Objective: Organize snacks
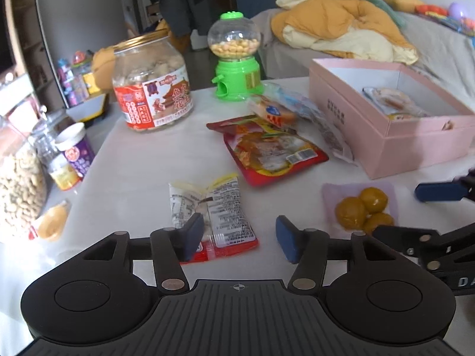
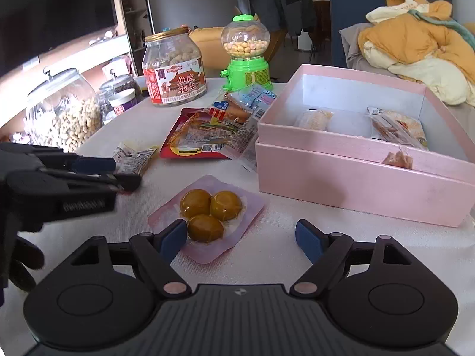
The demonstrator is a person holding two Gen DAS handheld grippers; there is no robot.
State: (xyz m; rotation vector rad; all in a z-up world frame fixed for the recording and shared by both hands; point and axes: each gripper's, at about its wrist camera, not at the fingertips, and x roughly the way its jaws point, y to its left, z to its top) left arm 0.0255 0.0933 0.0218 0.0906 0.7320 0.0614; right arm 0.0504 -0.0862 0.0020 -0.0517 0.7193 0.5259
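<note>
My left gripper is open just above a white and red snack packet on the white table; it also shows in the right wrist view. My right gripper is open beside a pink pack of three yellow egg yolks, its left finger at the pack's near edge; the pack also shows in the left wrist view. A red snack bag and small wrapped snacks lie mid-table. An open pink box at the right holds a few wrapped snacks.
A labelled peanut jar and a green candy dispenser stand at the back. A big glass jar of peanuts and small tubs stand on the left. A sofa with bedding lies behind the table.
</note>
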